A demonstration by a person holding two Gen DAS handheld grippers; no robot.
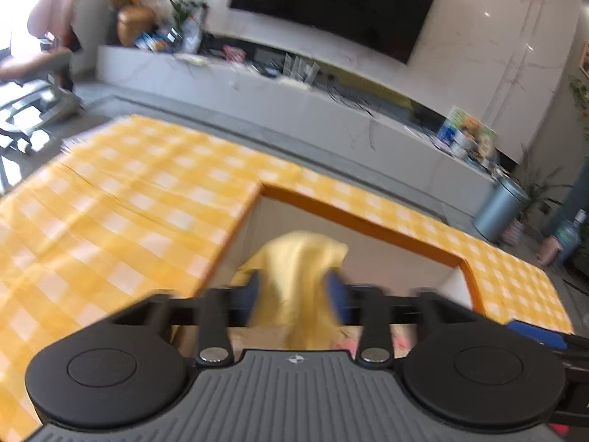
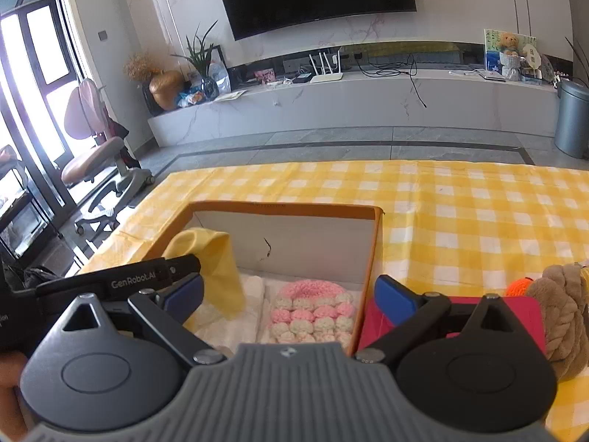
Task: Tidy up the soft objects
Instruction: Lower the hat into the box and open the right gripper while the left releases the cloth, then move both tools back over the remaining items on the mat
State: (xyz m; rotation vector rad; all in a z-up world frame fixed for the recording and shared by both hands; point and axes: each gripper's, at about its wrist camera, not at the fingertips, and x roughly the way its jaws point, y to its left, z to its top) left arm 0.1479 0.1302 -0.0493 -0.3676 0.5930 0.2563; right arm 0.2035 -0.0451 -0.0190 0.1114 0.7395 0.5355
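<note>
1. Yellow cloth (image 1: pixel 294 280) — hangs between the fingers of my left gripper (image 1: pixel 294 287) above the orange-rimmed box (image 1: pixel 353 217). My left jaws stand parted, the blue pads on either side of the fabric. The left wrist view is blurred, so I cannot say whether a pad still catches a fold. Risk: the cloth snags on a pad and is dragged out of the box when I pull back.

2. From the right wrist view the cloth droops over the box's left side, its lower end near the white lining on the floor. Risk: it lands half over the rim (image 2: pixel 176 235) instead of inside — cause, a release too close to that wall.

3. Pink-and-white crocheted piece (image 2: pixel 313 313) lies inside the box, right of the cloth and close to the right wall. Risk: the falling cloth covers it; minor, since both belong there.

4. My right gripper (image 2: pixel 291 294) is spread wide and holds nothing; one finger sits over the box, the other outside the right wall. Risk: lowering from here would strike that wall and shove the box along the checked tablecloth (image 2: pixel 478 221).

5. Red item (image 2: pixel 515 316) and brown plush toy (image 2: pixel 563 313) rest outside the box at far right, with something orange (image 2: pixel 517 285) behind. Judgement: these are not yet sorted. Risk: a sweep of my right finger knocks them off the table.
</note>
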